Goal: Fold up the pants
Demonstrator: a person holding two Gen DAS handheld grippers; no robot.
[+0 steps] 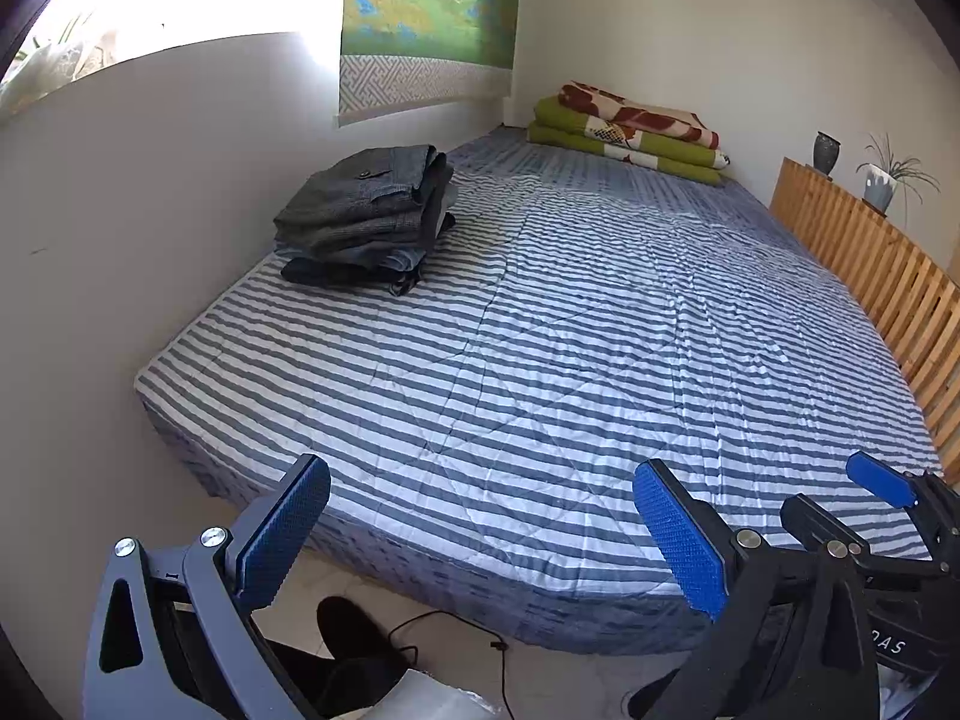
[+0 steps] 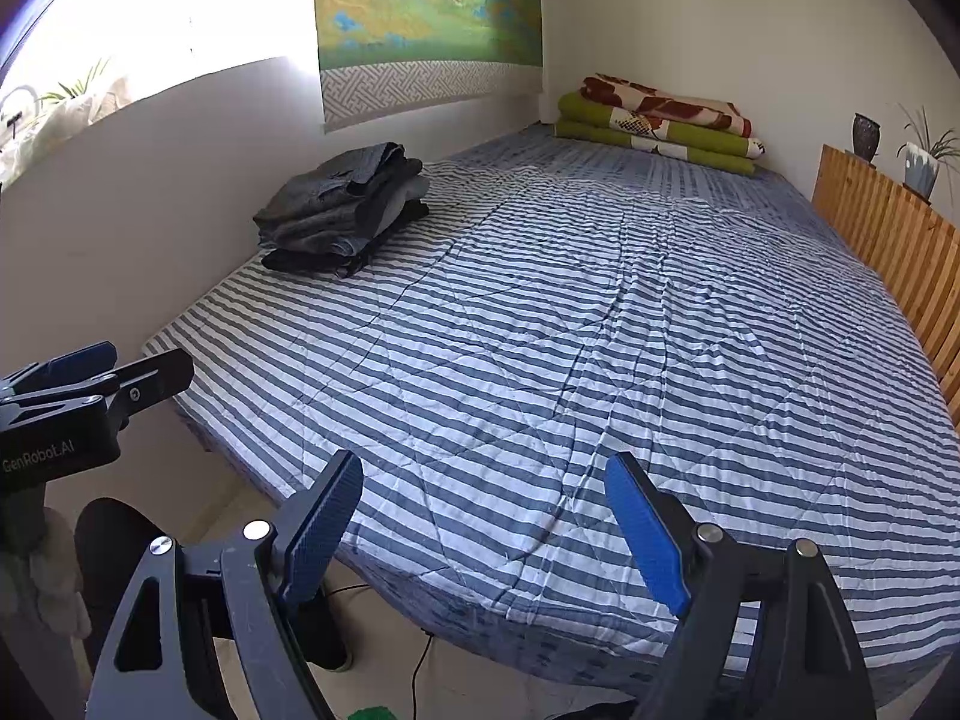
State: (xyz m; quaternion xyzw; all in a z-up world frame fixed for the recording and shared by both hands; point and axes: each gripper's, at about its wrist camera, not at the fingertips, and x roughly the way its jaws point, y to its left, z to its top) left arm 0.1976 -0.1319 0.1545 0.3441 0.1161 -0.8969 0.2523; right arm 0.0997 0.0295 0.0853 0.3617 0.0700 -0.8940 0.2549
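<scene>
Both grippers hang over the near edge of the bed, jaws spread wide with nothing between them: the left gripper (image 1: 480,534) and, beside it, the right gripper (image 2: 483,531). A stack of folded pants (image 1: 366,216) lies on the striped bedspread (image 1: 570,330) at the bed's far left side, against the wall, well apart from both grippers. Folded green and floral blankets (image 1: 630,132) sit at the bed's far corner. Along the bed's right side runs a wooden slatted rail (image 1: 870,276), bearing a dark vase (image 1: 826,151) and a potted plant (image 1: 882,186).
</scene>
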